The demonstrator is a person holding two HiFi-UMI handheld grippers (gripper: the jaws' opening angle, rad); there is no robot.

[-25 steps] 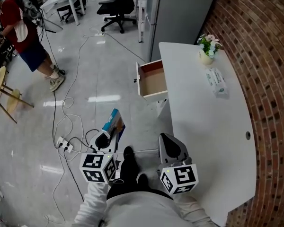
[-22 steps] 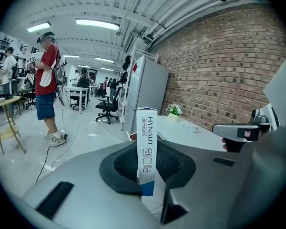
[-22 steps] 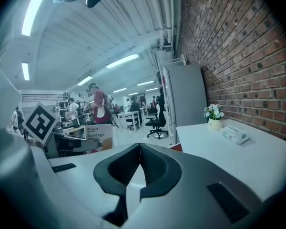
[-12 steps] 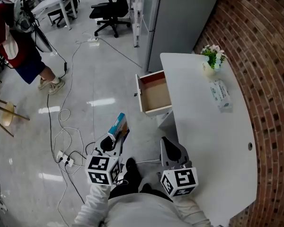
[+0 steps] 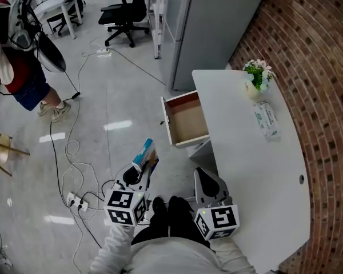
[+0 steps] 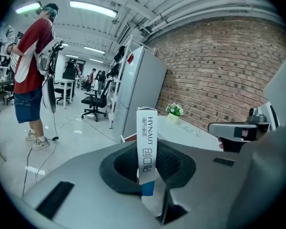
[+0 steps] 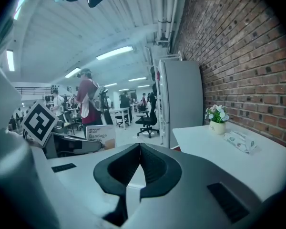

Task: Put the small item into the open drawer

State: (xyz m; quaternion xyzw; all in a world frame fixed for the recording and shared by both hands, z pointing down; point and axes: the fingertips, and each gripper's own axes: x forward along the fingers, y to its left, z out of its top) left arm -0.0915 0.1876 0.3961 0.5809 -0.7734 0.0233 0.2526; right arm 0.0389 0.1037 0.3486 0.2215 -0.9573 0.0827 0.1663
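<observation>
Looking down in the head view, the open drawer [image 5: 187,121] juts from the white bench [image 5: 257,170], its inside bare, well ahead of both grippers. Only the left gripper view shows the grip plainly. The left gripper [image 6: 146,168] is clamped on the small box [image 6: 146,142], which stands upright above the floor. Its narrow white edge is printed HYNAUT, with blue at the foot. The right gripper view shows the box's broad face, reading Bandage. The right gripper [image 7: 139,163] is closed on nothing.
</observation>
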